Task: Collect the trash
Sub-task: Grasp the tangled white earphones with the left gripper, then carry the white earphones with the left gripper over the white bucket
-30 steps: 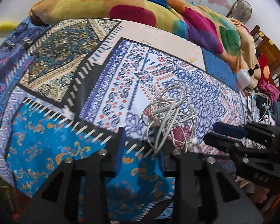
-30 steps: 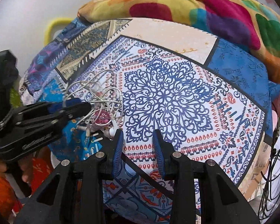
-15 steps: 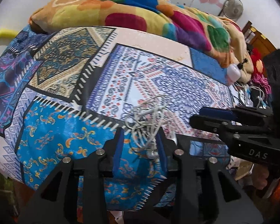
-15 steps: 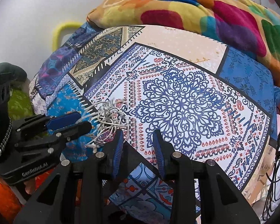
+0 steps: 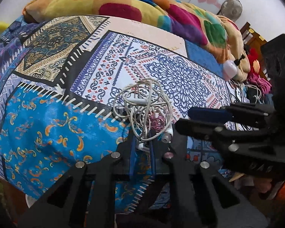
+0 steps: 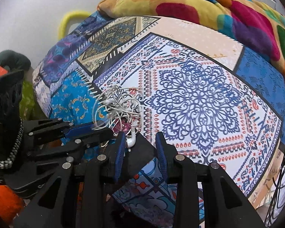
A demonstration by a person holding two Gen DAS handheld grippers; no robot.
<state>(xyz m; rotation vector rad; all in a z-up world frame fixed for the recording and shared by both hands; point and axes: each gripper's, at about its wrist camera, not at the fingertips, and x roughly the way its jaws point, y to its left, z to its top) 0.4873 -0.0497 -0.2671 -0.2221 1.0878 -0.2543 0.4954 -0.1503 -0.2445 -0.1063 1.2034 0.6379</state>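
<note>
Tangled white earphone cable [image 5: 142,104] at bed's [image 5: 38,133] near edge. Left gripper [image 5: 141,142] jaws just closing, clamped on it. Right gripper [image 6: 140,144] jaws narrow, empty.

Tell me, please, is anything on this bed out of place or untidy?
Yes. A tangled bundle of white earphone cables lies at the near edge of the patterned bedsheet, knotted over something pink. The left gripper has just closed its jaws on the lowest loops.
</note>
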